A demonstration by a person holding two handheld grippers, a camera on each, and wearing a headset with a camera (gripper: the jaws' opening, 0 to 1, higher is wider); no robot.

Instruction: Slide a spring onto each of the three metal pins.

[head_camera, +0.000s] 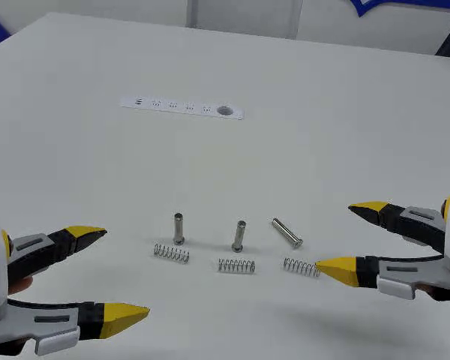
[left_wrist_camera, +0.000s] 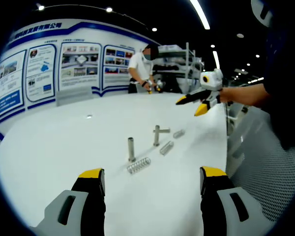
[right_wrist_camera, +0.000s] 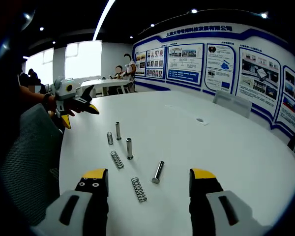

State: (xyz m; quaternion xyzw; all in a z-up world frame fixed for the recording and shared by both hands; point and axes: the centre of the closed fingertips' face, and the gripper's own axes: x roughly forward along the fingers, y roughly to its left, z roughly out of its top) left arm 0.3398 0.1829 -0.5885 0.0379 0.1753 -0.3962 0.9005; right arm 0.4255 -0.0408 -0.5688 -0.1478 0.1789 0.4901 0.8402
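White table (head_camera: 322, 112) runs bare ahead of both my grippers, with a socket strip (head_camera: 181, 107) set into it far beyond the work. My left gripper (head_camera: 127, 271) hangs with its jaws spread wide and nothing between them. My right gripper (head_camera: 334, 236) is just as wide and just as empty.

The parts lie between the two. The right spring (head_camera: 301, 267) lies just off my right gripper's lower tip, so close that I cannot tell whether they touch. Just beyond it the right pin (head_camera: 286, 232) lies on its side, head toward that gripper. Farther along, the middle pin (head_camera: 239, 235) stands upright on its head, with the middle spring (head_camera: 236, 265) lying at its foot. The left pin (head_camera: 178, 228), nearest my left gripper, stands upright too, and the left spring (head_camera: 171, 253) lies beside its base.

No spring is on a pin yet, so I judge I am at the first pick. The next move calls for narrowing the right jaws onto the right spring without crushing its coils, then lining its bore up with a pin's free end. The fallen pin would likely need my left gripper to steady it.

Nothing sits in a tray or box: every part rests loose on the table.
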